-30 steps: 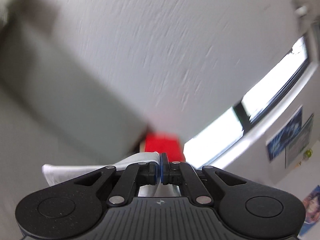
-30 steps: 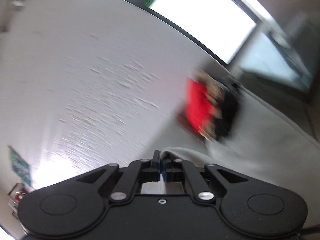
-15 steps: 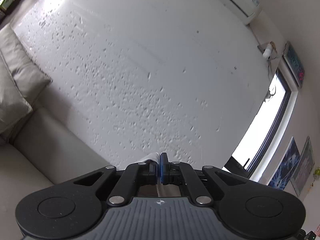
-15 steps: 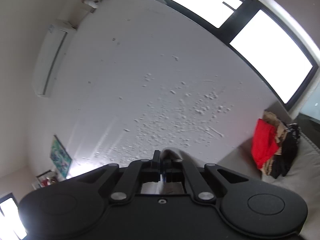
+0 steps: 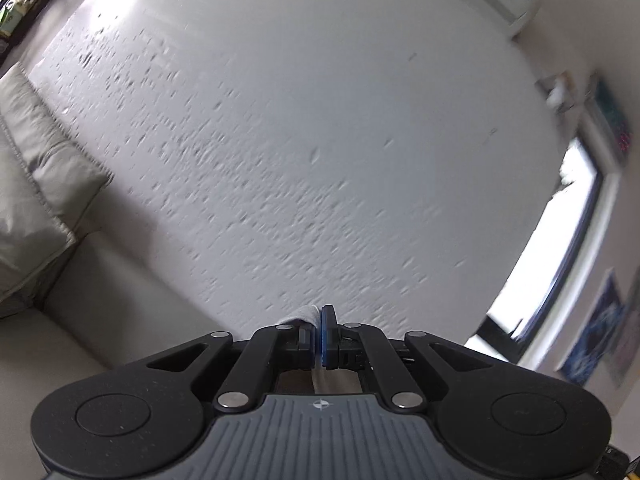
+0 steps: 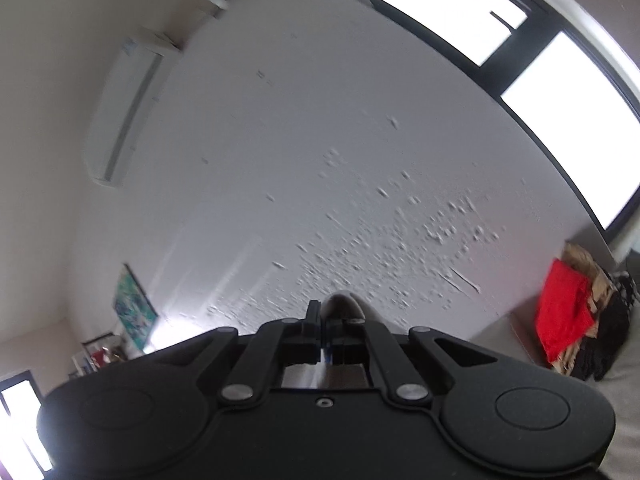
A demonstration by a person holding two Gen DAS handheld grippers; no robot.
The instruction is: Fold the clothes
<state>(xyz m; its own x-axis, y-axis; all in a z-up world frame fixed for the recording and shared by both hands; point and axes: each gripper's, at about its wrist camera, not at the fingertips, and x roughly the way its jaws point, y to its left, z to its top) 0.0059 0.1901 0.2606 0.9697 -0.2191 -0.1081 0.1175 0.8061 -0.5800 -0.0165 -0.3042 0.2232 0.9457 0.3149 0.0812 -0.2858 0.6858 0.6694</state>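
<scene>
Wall: a white wall [image 5: 320, 120] with a rough, flaking patch fills most of both views, slightly smeared by motion blur in the left one.
Sofa: a grey sofa [image 5: 80, 320] runs along the foot of the wall, with a cushion [image 5: 36, 184] at the left edge of the left view.
Window: a dark-framed window [image 6: 560, 92] glares white at the upper right of the right view.
Air conditioner: a white unit [image 6: 120, 108] is mounted high on the wall.
Pile of clothes: red, tan and black clothes [image 6: 568, 312] are heaped on the sofa at the far right of the right view, well apart from both grippers.
Picture: a blue-green picture [image 6: 134, 308] hangs low on the wall at left.
Left gripper [image 5: 319, 344]: jaws clenched on a pale cloth [image 5: 306, 314]; a fold peeks just above the tips.
Right gripper [image 6: 322, 336]: jaws clenched on the same pale fabric, which humps up just beyond the tips.
Cloth position: raised in front of the wall, pinched in both grippers.
</scene>
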